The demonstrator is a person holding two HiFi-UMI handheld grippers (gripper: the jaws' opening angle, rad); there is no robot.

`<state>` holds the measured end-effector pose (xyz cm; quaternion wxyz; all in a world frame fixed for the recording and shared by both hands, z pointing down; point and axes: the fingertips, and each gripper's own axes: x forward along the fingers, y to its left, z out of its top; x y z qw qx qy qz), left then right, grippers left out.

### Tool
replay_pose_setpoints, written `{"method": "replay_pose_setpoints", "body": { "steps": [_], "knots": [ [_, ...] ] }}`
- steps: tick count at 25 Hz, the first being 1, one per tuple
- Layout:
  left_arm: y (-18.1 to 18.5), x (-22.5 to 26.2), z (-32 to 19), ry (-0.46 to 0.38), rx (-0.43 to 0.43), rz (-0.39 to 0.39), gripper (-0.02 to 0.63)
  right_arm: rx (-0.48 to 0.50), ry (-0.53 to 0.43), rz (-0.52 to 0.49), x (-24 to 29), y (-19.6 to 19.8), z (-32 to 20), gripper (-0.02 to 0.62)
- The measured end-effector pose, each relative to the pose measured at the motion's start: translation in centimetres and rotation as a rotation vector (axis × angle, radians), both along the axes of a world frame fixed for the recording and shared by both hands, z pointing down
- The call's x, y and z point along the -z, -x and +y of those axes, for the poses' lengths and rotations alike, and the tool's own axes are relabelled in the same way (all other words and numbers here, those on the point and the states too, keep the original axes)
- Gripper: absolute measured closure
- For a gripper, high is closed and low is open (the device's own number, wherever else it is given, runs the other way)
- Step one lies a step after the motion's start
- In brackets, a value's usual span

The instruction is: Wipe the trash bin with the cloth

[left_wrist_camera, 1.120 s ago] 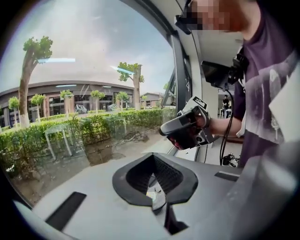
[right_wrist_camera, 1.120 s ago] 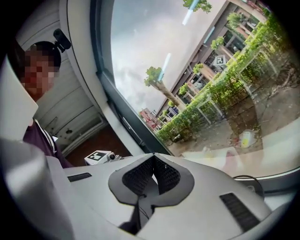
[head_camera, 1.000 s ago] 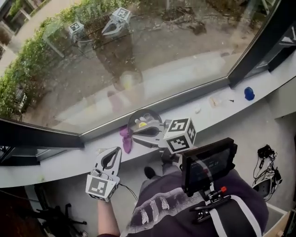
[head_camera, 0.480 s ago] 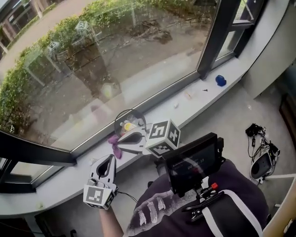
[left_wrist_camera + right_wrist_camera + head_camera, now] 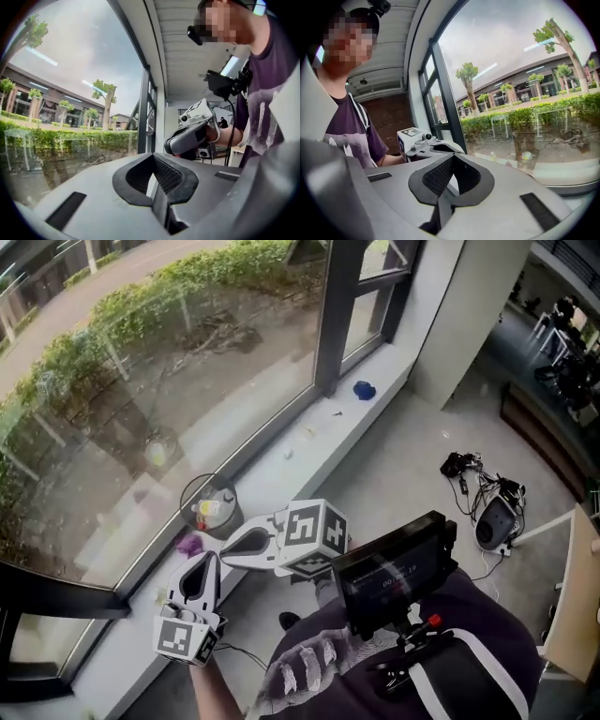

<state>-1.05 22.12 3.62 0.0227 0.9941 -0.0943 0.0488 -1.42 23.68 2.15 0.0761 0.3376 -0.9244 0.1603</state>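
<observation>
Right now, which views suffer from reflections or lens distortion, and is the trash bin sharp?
Head view: the window glass carries pale reflections, but the trash bin and the purple cloth beside it are fairly sharp. Left gripper view: the fisheye lens bends the window frame and the corners are black. Right gripper view: same curving; the sky is bright, not washed out.

Matt plastic left tongs (image 5: 157, 187), glossy window glass (image 5: 141, 381)
</observation>
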Motion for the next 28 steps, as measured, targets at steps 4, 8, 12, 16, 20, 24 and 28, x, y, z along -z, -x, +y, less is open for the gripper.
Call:
{"method": "replay_pose_setpoints", "body": {
  "steps": [4,8,12,16,20,24,28],
  "knots": [
    [-3.8,0.5,2.0,-0.018,-0.115,0.007,0.612,-0.126,-0.019,-0.009,0.7,-3.6,2.2,0.597],
    [-8.3,0.6,4.7,-0.051,-0.219,-0.014,0.612,-0.231,-0.031,-0.008,0.8,-8.3,4.5,0.597],
    [-12.1,0.1,7.5,-0.072,-0.257,-0.051,0.612,-0.298,-0.037,-0.017,-0.2,-12.8,6.8,0.597],
    [-15.5,-1.1,9.1,-0.073,-0.204,-0.112,0.612,-0.267,-0.035,-0.093,-1.5,-16.8,7.9,0.597],
    [-18.7,-2.1,10.1,-0.071,-0.116,-0.181,0.612,-0.171,-0.013,-0.215,-3.0,-21.0,8.4,0.597],
    [-20.8,-2.4,10.7,-0.034,0.001,-0.223,0.612,-0.095,0.033,-0.302,-4.3,-23.7,8.2,0.597],
    [-20.8,-3.0,11.6,-0.014,0.074,-0.276,0.612,-0.022,0.066,-0.352,-4.8,-23.6,9.0,0.597]
  ]
}}
